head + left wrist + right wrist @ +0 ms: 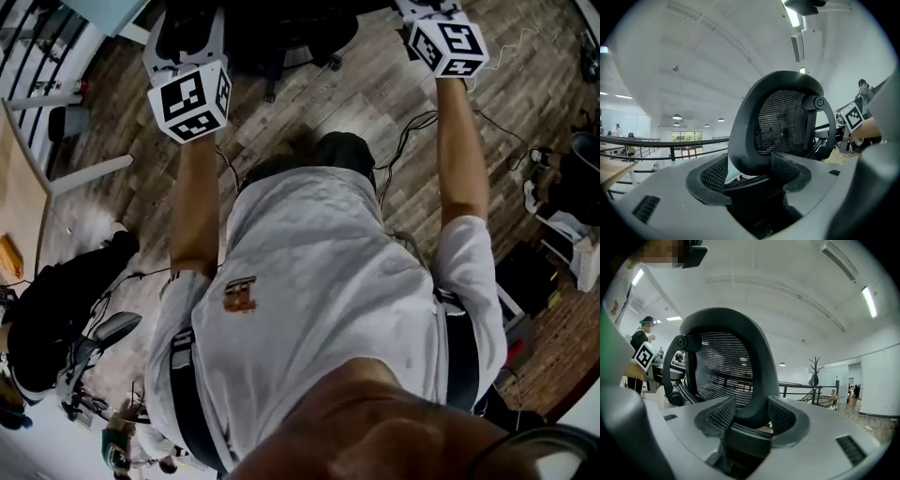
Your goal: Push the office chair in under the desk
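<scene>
The black office chair (281, 33) stands at the top of the head view, on the wood floor ahead of both outstretched arms. Its mesh backrest (780, 124) fills the left gripper view. My left gripper (750, 176) has the backrest's rim between its jaws: the right pad (790, 168) lies against it and a light gap shows beside the left pad. The right gripper view shows the same backrest (724, 369) from its other side. My right gripper (751, 417) is shut on the rim, with a pad touching each side. Both grippers point level.
Cables (412, 127) trail over the floor below the right arm. A person in black (56, 300) crouches at the left beside a wooden tabletop (19, 206). Boxes (530, 277) stand at the right. A railing (670, 143) and a coat stand (814, 376) lie beyond the chair.
</scene>
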Demonstrator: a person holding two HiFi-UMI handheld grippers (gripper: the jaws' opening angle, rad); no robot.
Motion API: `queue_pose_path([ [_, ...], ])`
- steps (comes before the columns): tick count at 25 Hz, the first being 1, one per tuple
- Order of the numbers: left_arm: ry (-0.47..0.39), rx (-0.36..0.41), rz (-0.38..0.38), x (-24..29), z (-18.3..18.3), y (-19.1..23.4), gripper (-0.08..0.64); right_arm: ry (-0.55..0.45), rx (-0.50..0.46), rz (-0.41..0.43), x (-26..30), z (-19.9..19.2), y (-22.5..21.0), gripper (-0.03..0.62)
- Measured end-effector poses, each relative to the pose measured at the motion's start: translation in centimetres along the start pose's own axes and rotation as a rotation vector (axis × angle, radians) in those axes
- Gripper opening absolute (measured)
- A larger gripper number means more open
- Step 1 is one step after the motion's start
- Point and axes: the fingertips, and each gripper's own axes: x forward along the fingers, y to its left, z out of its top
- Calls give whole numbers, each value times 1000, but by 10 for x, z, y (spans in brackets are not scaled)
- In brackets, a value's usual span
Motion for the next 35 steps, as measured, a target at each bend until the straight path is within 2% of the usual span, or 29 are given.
queue_pose_path([
  [3, 5, 2, 1, 24, 2, -11, 308, -1, -8, 11, 12, -3, -25, 235],
  [7, 2, 16, 43, 61, 14, -36, 308, 3, -9, 41, 23, -5, -74, 235],
  [11, 6, 14, 79, 105, 20, -55, 307, 25, -31, 107, 50, -11, -111, 235],
  [16, 25, 43, 0, 163, 28, -94, 280, 48, -45, 185, 75, -20, -157, 235],
  [22, 115, 52, -71, 216, 23, -94, 275, 56, -55, 216, 110, -28, -189, 235],
  [26, 123, 54, -68, 245, 22, -87, 275, 55, -59, 218, 138, -31, -205, 235],
  [35, 126, 61, -45, 311, 27, -104, 273, 48, -61, 243, 183, -39, -266, 235],
])
